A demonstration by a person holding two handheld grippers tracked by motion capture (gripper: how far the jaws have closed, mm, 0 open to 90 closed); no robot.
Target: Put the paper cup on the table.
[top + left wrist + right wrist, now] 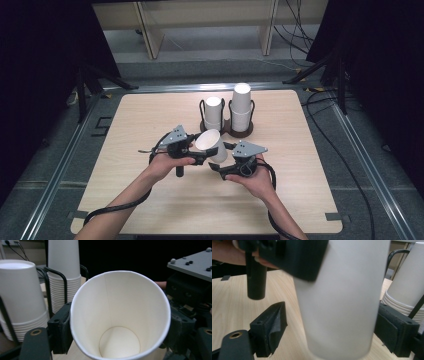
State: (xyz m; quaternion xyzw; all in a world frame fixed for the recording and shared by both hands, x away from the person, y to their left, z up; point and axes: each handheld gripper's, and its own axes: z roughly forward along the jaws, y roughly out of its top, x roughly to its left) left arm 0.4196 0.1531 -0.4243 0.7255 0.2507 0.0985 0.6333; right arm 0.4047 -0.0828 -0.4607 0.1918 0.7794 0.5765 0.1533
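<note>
1. Lab/test setup, not a home: lone wooden desk (150, 200) w/ metal floor rails (55, 175) around it.
2. Black curtains (45, 60) both sides, loose cables (300, 25) on grey floor.

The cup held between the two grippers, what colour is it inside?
Plain white, a faint seam down the paper cup; clearest in the left gripper view.

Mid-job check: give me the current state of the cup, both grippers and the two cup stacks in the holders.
Paper cup: empty, tilted, held above the table between both grippers.
Left gripper: shut on the cup's wall.
Right gripper: open, jaws either side of the cup, a gap showing at one jaw.
Shorter stack: upside down in its holder.
Taller stack: upside down in its holder.
</note>
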